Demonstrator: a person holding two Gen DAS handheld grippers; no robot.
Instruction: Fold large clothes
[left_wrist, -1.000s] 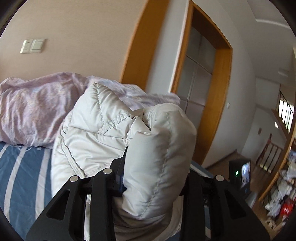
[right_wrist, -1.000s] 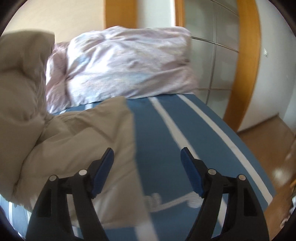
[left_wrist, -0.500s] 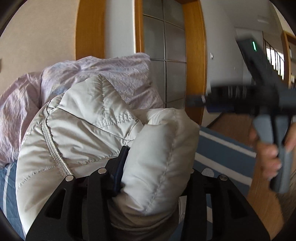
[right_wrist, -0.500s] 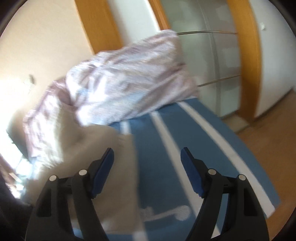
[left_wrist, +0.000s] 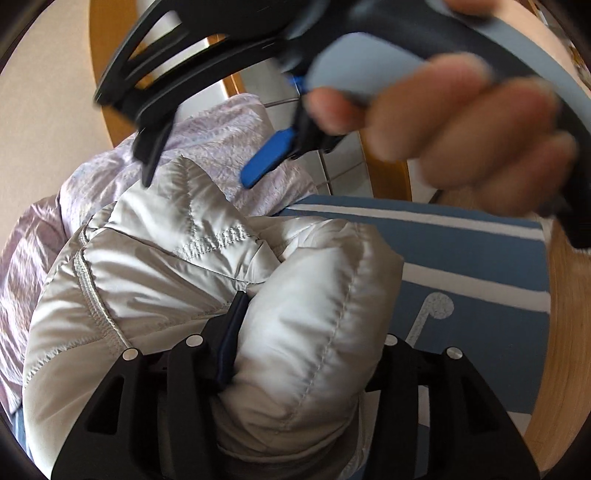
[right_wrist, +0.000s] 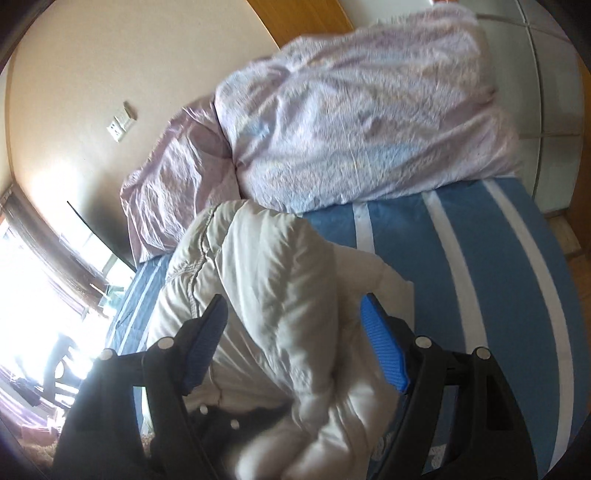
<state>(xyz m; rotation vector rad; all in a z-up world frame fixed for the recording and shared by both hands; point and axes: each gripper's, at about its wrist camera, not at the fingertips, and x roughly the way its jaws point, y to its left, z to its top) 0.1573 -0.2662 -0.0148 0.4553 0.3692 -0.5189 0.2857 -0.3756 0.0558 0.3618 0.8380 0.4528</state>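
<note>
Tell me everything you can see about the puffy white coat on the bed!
The puffy white coat is a shiny, quilted jacket with stitched seams. It lies bunched up on the blue striped bed, touching the wrinkly pink bedding behind it. A fat fold of it bulges between the left claw, whose jaws are opening. The right claw hangs open above the coat, not squeezing it.

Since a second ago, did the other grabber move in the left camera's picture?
Yes. The right gripper came in from the right and now hangs across the top, over the pink duvet.
</note>
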